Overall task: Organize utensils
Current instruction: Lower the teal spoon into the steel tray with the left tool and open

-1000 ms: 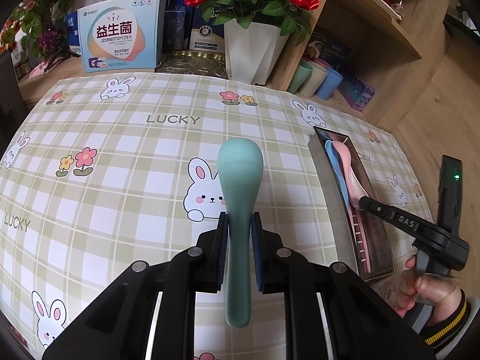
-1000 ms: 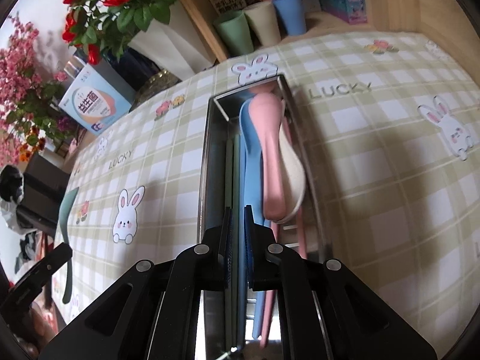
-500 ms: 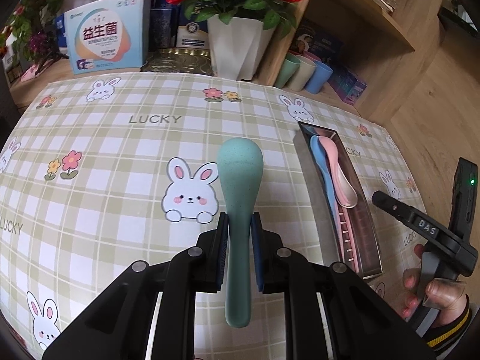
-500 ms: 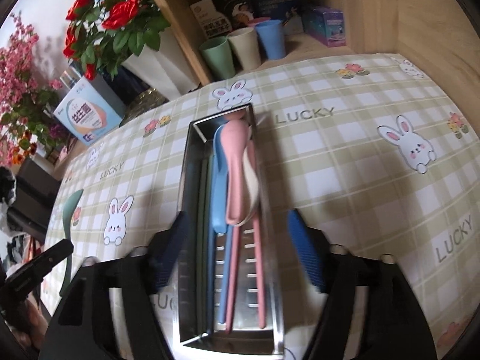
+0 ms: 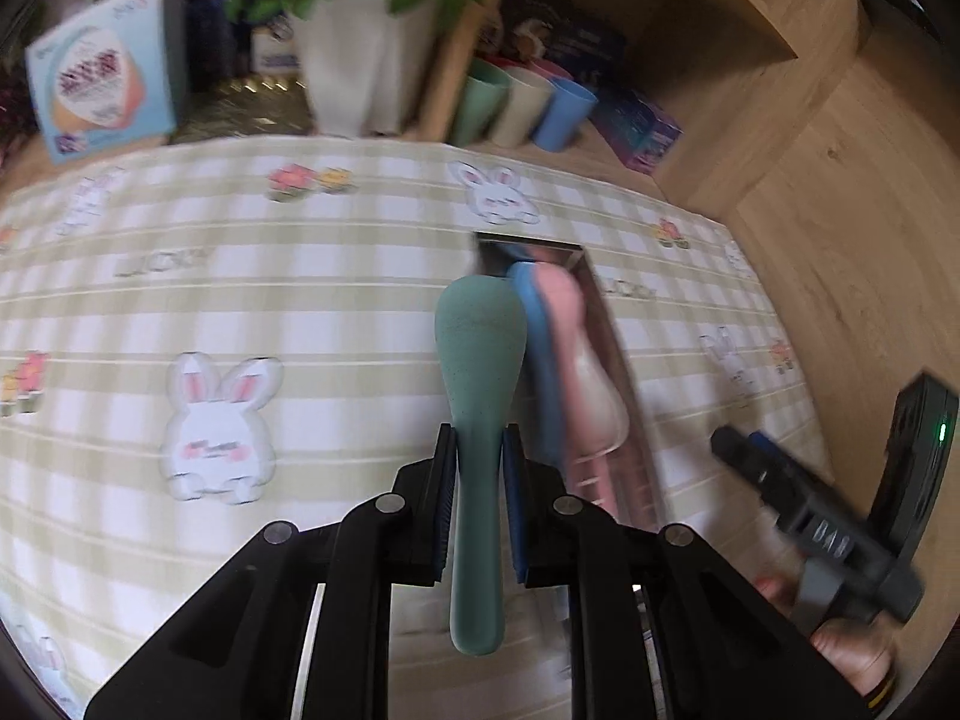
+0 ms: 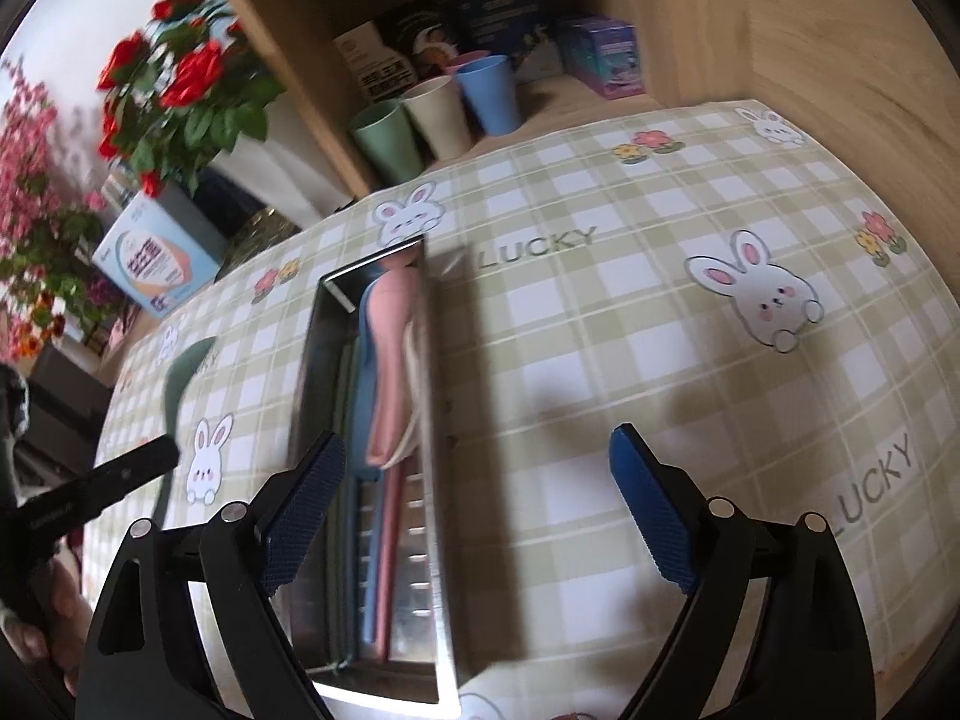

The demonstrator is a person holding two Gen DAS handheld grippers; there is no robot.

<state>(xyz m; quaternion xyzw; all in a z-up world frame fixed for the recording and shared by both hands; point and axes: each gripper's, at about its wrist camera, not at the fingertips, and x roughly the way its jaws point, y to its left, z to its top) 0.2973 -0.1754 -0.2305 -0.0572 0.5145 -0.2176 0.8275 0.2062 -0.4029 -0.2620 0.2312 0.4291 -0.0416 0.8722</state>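
Since the earlier frame, your green spoon (image 5: pixel 478 360) had travelled across the checked tablecloth (image 5: pixel 300 300) until its bowl lay against the near end of the metal tray (image 6: pixel 441 480), beside the blue spoon (image 5: pixel 540 348) and pink spoon (image 5: pixel 564 324) inside it. Your left gripper (image 5: pixel 478 468) clamped the green handle, jaws narrow, angled steeply downward. Its long axis ran along the fingers, bowl forward toward the shelf, handle end toward the camera. Your right gripper (image 6: pixel 474 510) had gone from closed to spread wide and its jaws were opening, nothing between them; it hung over the tray's right wall, pointing down at the cloth. Beyond the tray stood three cups (image 6: pixel 438 114) and a white flower pot (image 5: pixel 360 60). The left view was blurred.
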